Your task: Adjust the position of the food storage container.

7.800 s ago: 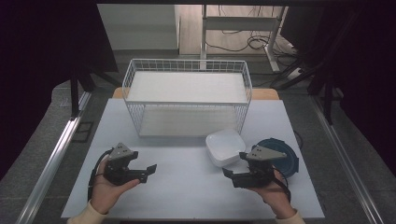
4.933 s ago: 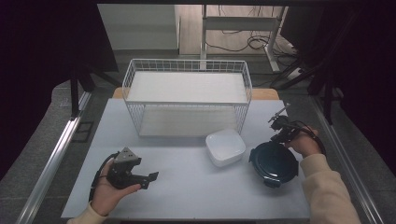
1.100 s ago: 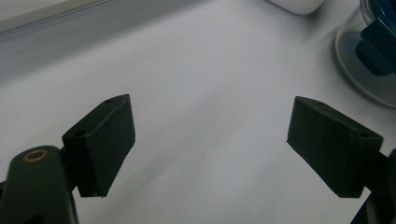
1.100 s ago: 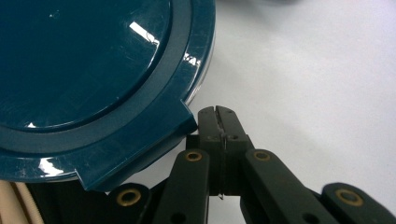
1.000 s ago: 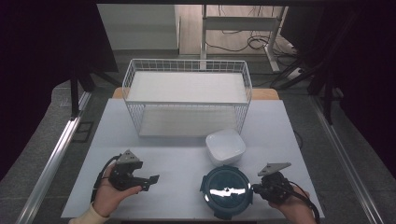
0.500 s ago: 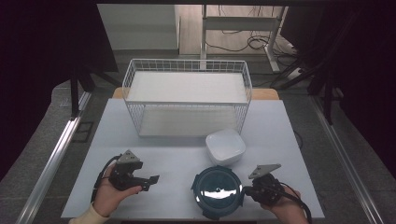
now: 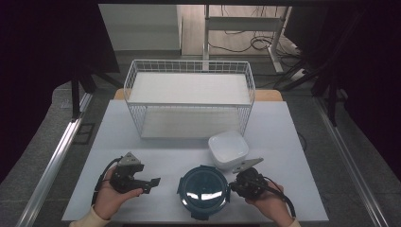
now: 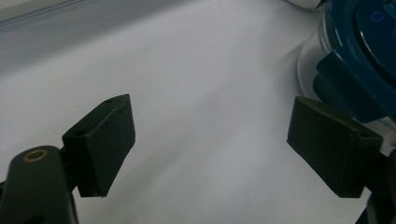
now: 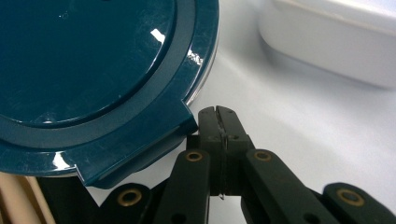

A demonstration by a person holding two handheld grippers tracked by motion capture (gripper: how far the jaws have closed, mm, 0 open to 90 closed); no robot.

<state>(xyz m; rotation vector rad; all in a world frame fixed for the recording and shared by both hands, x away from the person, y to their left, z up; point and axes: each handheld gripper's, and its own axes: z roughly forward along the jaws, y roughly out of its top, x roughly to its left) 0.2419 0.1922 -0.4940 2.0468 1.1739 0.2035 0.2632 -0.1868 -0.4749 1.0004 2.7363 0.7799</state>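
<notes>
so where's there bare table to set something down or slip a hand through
The widest bare patch lies between the wire basket and the left gripper, running to the table's left edge. A narrower strip lies right of the white bowl. It is crowded front-centre, where the blue-lidded container, bowl and shut right gripper sit close together.

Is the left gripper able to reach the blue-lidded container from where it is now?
Probably yes. The left gripper is open and points at the blue-lidded container, with bare table between them. In the left gripper view the container sits just beyond one of the fingers.
</notes>
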